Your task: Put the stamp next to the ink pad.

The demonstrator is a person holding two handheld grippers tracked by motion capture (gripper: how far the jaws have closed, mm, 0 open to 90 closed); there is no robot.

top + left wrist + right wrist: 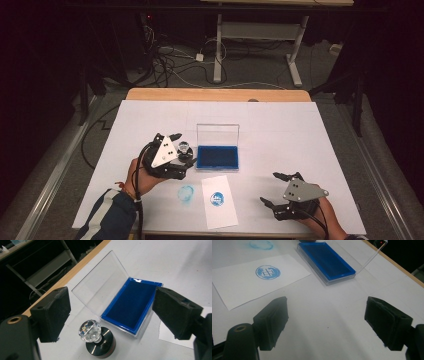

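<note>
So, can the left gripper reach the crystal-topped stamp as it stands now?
Probably yes: the left gripper hangs open right above the stamp, nothing between them; the open ink pad case stands beside it.

A dim room: a white-covered wooden worktop [300, 125] stands on grey carpet [250, 70]. Beyond it, tangled cables [170, 60] lie beside a white-legged desk [260, 30].

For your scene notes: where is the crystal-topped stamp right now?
The crystal-topped stamp stands upright on the table, left of the blue ink pad case, between the left hand-held gripper jaws.
</note>
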